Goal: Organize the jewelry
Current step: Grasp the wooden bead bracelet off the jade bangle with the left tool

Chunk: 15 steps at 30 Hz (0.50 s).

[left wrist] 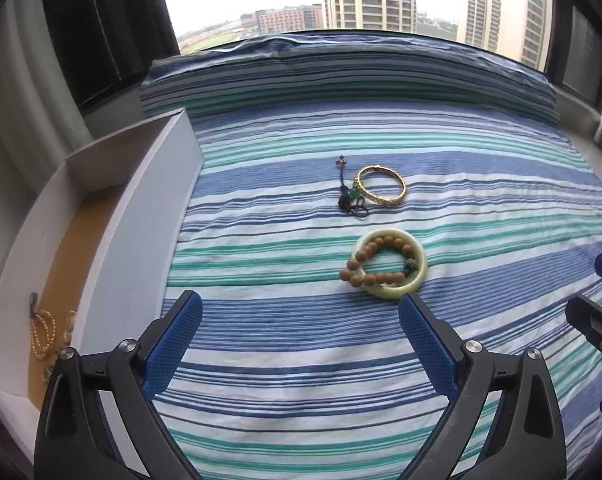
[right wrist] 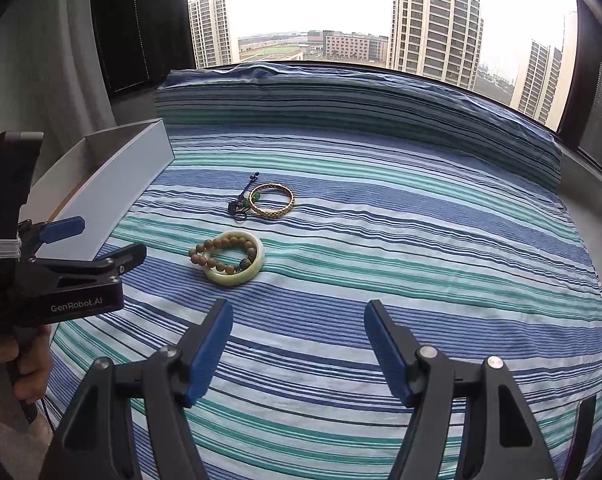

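Loose jewelry lies on a striped bedspread (left wrist: 301, 368). A pale jade bangle (left wrist: 391, 293) has a brown wooden bead bracelet (left wrist: 365, 280) draped across it. Farther back are a gold bangle (left wrist: 381, 201) and a dark cord pendant (left wrist: 343, 200) with a green stone, touching each other. My left gripper (left wrist: 299, 306) is open and empty, just short of the jade bangle. In the right wrist view the jade bangle (right wrist: 233, 280), the beads (right wrist: 205, 258), the gold bangle (right wrist: 269, 213) and the pendant (right wrist: 241, 200) lie ahead of my open, empty right gripper (right wrist: 297, 308).
A white open box (left wrist: 133, 240) stands along the bed's left side, with a pearl bracelet (left wrist: 45, 332) on its tan floor. A hand (right wrist: 29, 364) holds the left gripper (right wrist: 113, 236) beside the box (right wrist: 121, 176). A raised striped cushion edge and a window lie behind.
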### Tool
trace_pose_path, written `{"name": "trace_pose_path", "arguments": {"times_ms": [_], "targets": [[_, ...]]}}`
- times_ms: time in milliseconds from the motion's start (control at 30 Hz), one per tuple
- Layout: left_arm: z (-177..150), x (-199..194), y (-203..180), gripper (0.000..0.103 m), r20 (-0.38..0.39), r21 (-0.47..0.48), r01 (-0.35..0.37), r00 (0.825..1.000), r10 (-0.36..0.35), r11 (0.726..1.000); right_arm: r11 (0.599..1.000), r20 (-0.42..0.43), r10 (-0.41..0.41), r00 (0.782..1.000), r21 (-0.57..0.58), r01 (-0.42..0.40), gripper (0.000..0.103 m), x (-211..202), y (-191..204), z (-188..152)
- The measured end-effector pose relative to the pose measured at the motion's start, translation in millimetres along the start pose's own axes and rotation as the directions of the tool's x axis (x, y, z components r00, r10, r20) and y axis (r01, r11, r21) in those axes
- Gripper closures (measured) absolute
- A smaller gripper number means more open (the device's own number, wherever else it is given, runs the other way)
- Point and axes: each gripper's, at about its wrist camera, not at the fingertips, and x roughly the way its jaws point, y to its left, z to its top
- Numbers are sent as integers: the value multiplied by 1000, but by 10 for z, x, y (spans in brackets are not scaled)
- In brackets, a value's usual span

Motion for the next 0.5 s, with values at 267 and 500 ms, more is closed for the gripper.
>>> {"name": "trace_pose_path", "arguments": {"times_ms": [267,500], "targets": [[253,230,360,4,-81,-113,213,972,-223,970,1000,-28,17,999,0,-17,33,75,29,-71],[422,755,215,13,-204,-108,335,914,-351,936,998,-34,26,999,65,-23,33,136,-149,-133]]}}
